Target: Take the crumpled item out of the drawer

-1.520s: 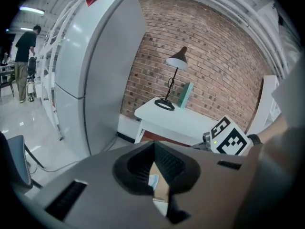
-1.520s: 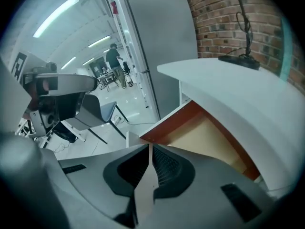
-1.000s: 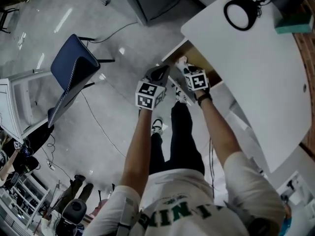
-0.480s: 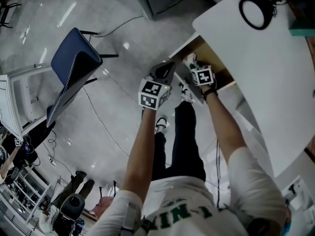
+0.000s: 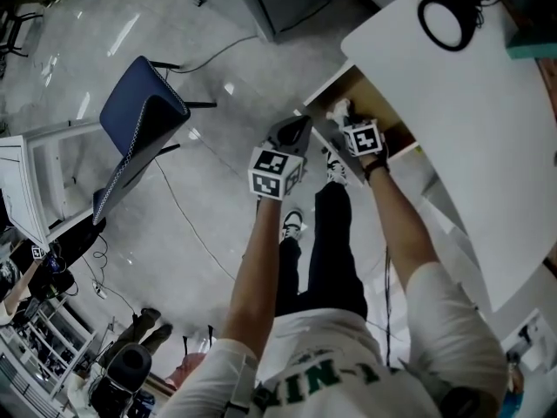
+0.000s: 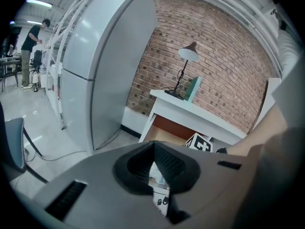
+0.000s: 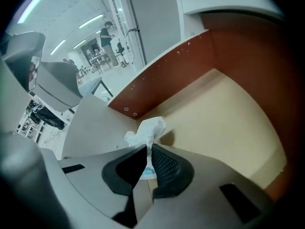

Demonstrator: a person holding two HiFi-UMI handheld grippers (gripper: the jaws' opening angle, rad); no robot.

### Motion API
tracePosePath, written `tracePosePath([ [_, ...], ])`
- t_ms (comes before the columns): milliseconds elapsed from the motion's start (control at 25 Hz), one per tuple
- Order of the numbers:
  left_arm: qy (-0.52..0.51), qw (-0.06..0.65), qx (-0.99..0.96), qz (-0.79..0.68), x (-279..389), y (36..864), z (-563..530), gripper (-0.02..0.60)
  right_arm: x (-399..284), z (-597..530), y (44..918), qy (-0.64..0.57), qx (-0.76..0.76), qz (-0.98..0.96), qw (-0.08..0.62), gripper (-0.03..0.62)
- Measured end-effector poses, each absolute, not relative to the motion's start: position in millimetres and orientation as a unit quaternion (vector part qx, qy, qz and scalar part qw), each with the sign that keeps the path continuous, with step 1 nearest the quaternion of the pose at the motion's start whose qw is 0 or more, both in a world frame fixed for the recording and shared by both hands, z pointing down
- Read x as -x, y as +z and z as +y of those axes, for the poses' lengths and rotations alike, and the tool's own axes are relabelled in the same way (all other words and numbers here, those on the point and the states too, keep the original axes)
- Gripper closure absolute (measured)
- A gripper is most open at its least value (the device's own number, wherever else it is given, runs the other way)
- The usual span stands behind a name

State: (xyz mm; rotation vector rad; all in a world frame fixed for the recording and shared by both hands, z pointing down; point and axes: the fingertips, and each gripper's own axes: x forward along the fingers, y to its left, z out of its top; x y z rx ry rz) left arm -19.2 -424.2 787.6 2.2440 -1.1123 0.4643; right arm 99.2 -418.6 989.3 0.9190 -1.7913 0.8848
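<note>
- At the far left we see a blue chair standing on the floor.
- Our left gripper hangs just left of the open drawer, its fingers pressed together with nothing between them.
- Just right of it, our right gripper reaches into the drawer. Its fingers are closing and pinch the white crumpled item.
- The crumpled item is at the drawer's left side, near its red-brown wall.
- To the right spreads the white desk, with a lamp on its far part.
</note>
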Motion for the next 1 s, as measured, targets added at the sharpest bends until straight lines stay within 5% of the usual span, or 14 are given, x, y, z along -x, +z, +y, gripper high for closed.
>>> tracePosePath([
  [1000,0.154,0.21,-0.874,-0.409,11,595,-354,0.588,-139,-342,683,0.274,-0.569,-0.734,0.25,0.563],
])
